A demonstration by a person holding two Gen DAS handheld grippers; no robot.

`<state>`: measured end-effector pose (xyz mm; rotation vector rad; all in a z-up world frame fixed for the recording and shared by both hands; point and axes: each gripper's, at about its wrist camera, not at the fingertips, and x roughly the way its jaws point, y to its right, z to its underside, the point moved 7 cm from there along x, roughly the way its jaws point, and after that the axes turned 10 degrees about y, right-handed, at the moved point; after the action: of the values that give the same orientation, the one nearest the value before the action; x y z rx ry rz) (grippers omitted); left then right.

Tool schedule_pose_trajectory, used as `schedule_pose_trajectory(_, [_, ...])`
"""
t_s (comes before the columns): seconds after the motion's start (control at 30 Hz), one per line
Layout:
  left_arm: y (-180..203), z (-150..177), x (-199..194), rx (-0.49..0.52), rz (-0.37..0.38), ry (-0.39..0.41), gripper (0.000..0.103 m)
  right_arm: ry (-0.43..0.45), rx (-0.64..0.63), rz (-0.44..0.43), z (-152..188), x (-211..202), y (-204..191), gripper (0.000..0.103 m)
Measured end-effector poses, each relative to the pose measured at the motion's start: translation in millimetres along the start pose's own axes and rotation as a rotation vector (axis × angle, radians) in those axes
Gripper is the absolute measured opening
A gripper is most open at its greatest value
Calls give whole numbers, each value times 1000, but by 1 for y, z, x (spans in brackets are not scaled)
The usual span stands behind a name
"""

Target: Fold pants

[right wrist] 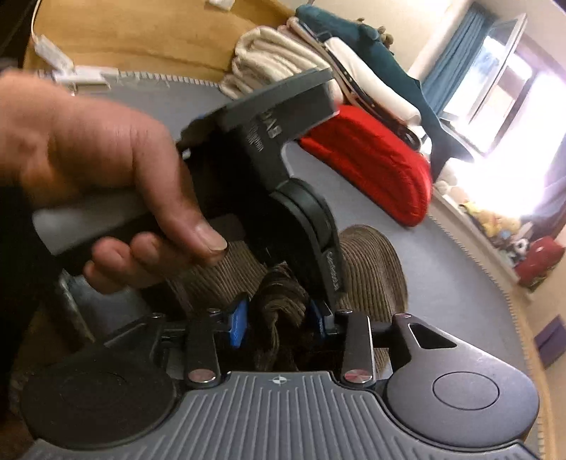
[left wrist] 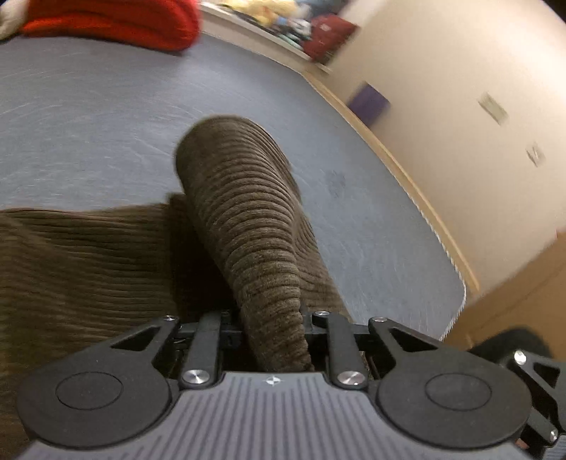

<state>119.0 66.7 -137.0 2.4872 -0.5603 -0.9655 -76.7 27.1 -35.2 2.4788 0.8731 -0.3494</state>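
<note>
Open grey mattress (left wrist: 106,116) is seen beyond the pants (left wrist: 244,212); its far edge is blocked by a red blanket (left wrist: 116,21) and stacked linens (right wrist: 283,56).

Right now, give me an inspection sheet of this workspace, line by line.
Surface: grey-blue mattress with stitched edge, wooden frame beside it.
Job's things: brown corduroy pants, partly lifted, the rest lying on the mattress.
Clutter: red folded cloth; cream towels and teal cloth stacked behind; soft toys under the window; purple box by the wall.
Grippers: left tongs shut on pants; right tongs shut on bunched pants; left hand holds the left tool's handle.
Cables: white cable and adapter at the bed's edge.
Surroundings: cream wall, bright window, blue curtain.
</note>
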Motion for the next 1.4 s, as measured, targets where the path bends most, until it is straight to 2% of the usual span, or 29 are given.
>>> schedule_pose_trajectory(0.1, [-10,-19,-28,-37,-41,44,20,60,156,-51,-20,-15,15,49])
schedule_pose_trajectory(0.2, [-29,-30,-62,-58,-99,88,19,86,344,-52,-24,-22,40,55])
schedule_pose_trajectory(0.3, [-59,-38,-100,-78,-167,114,19,62,523,-22,-15,-10,61,56])
schedule_pose_trajectory(0.4, [-102,-49,-140,-119,-231,135,19,48,641,24,-12,6,76,56])
schedule_pose_trajectory(0.47, [-133,-57,-162,-112,-283,128,20,25,696,24,-7,23,82,56])
schedule_pose_trajectory(0.5, [-145,-58,-167,-101,-304,108,24,-1,725,19,-3,29,80,59])
schedule_pose_trajectory(0.57, [-175,-52,-170,-108,-350,45,60,-81,802,-8,7,54,77,66])
schedule_pose_trajectory(0.6, [-190,-46,-170,-136,-374,19,92,-118,836,-17,11,67,79,66])
schedule_pose_trajectory(0.63, [-205,-40,-171,-176,-403,2,99,-150,862,-17,18,75,76,67])
schedule_pose_trajectory(0.67, [-215,-38,-170,-219,-417,-11,99,-178,880,-14,23,84,75,67])
schedule_pose_trajectory(0.73, [-223,-37,-166,-306,-363,-5,99,-217,912,-15,32,94,70,69])
schedule_pose_trajectory(0.8, [-227,-44,-157,-339,-322,-1,102,-252,964,-15,40,108,68,71])
schedule_pose_trajectory(0.97, [-248,-26,-127,-374,-316,-81,102,-338,1101,-66,61,144,57,74])
schedule_pose_trajectory(1.03, [-250,-19,-113,-357,-322,-115,102,-370,1139,-91,69,160,49,74])
schedule_pose_trajectory(1.17, [-247,-19,-95,-358,-319,-127,102,-381,1258,-130,77,174,40,70])
schedule_pose_trajectory(1.2, [-245,-20,-94,-362,-320,-126,96,-371,1252,-128,76,175,40,61])
schedule_pose_trajectory(1.23, [-243,-23,-91,-372,-314,-121,80,-366,1235,-129,74,175,40,56])
schedule_pose_trajectory(1.3, [-235,-29,-90,-368,-309,-110,67,-348,1218,-138,69,171,43,36])
schedule_pose_trajectory(1.37, [-218,-37,-84,-292,-332,-114,58,-300,1221,-155,61,162,55,30])
schedule_pose_trajectory(1.4, [-210,-41,-82,-287,-329,-104,51,-264,1219,-161,54,156,62,28])
